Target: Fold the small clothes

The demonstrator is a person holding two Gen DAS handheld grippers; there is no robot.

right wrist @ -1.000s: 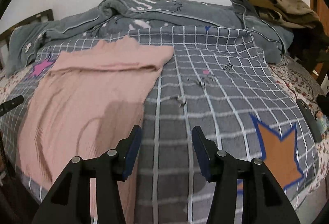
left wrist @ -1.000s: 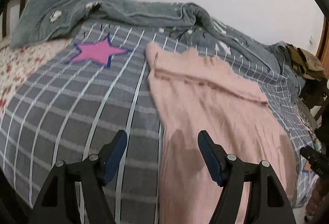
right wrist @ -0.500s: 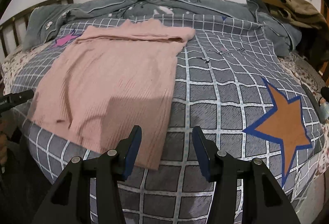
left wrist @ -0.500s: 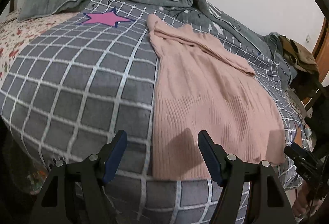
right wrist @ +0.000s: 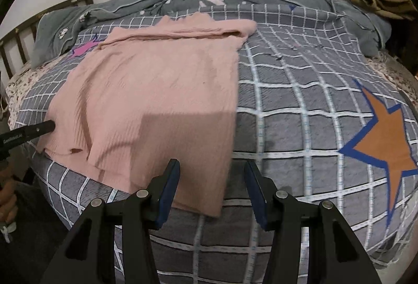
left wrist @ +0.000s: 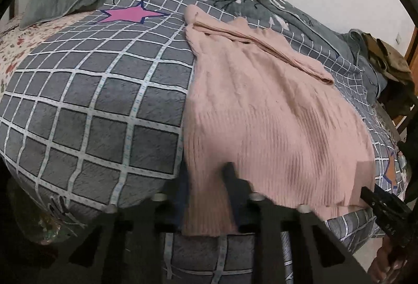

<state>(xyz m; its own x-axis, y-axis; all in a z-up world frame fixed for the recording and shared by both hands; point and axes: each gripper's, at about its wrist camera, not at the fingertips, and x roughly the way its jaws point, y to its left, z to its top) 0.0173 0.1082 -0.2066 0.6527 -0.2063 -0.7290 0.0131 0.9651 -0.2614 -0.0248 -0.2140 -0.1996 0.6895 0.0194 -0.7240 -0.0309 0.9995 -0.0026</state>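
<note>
The pink knitted garment [right wrist: 156, 101] is laid flat on the checked quilt [right wrist: 300, 127] of the bed, with its long axis running from the near hem, at 6 o'clock, up to the folded sleeve at 12 o'clock in both views. In the right wrist view the right gripper [right wrist: 211, 190] is seen with its fingers [right wrist: 167, 187] apart and nothing between them; the right near corner of the hem lies just ahead of the gap, a little toward 11 o'clock. In the left wrist view the left gripper [left wrist: 209, 195] is blurred; its fingers appear apart, and the left near corner of the hem hangs over the bed edge between them, but it cannot be told whether the cloth is touched. Each gripper is therefore placed at its own hem corner, neither clearly the nearer. It is judged that the coming move is a closing on both corners, so the hem can be carried toward 12 o'clock along the long axis.
</note>
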